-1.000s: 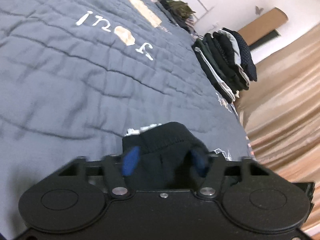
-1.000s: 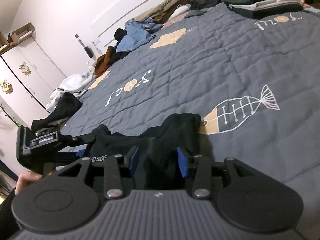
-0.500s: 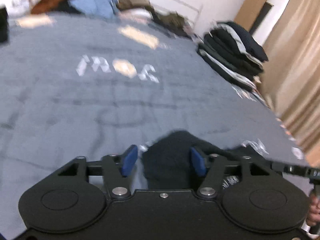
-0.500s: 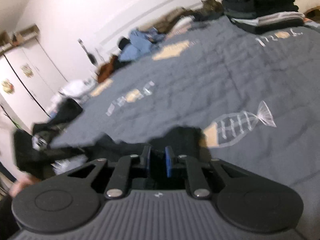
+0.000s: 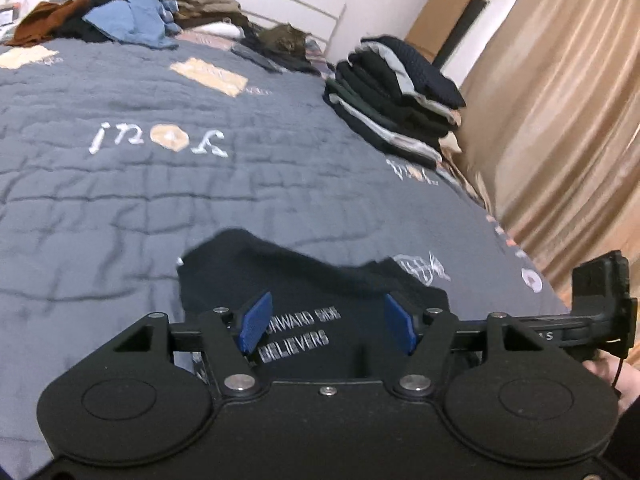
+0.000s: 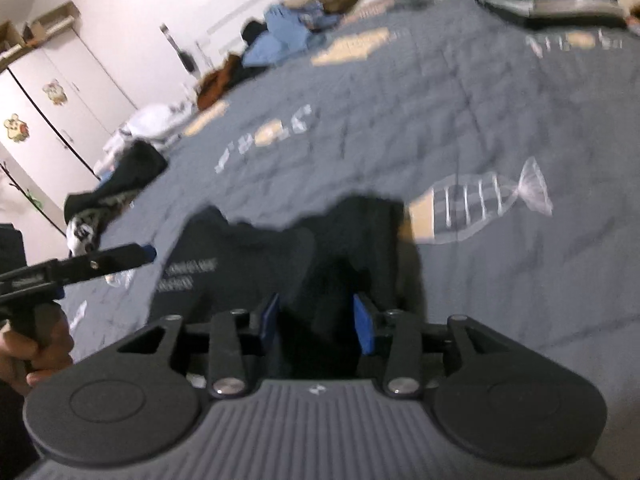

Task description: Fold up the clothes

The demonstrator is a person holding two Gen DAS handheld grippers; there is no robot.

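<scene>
A black garment [image 5: 304,276] with white printed lettering lies on the grey quilt [image 5: 160,200] just ahead of both grippers. My left gripper [image 5: 328,316] hovers over its near edge, open wide, nothing pinched between its blue pads [image 5: 256,322]. In the right wrist view the same garment [image 6: 248,248] looks rumpled, with a raised fold on its right side. My right gripper [image 6: 316,320] is open, and black cloth sits low between its fingers. The left gripper's fingers [image 6: 120,256] show at that view's left edge, held by a hand [image 6: 36,344].
A tall stack of folded clothes [image 5: 396,108] stands at the bed's far right by a beige curtain [image 5: 560,140]. Unfolded clothes [image 5: 132,20] are heaped along the headboard. More garments [image 6: 120,176] lie at the bed's left edge near a white wardrobe [image 6: 52,112].
My right gripper shut on the black cloth half a second ago and has opened again. The left gripper levelled and drew back; the garment now lies flatter with its lettering showing.
</scene>
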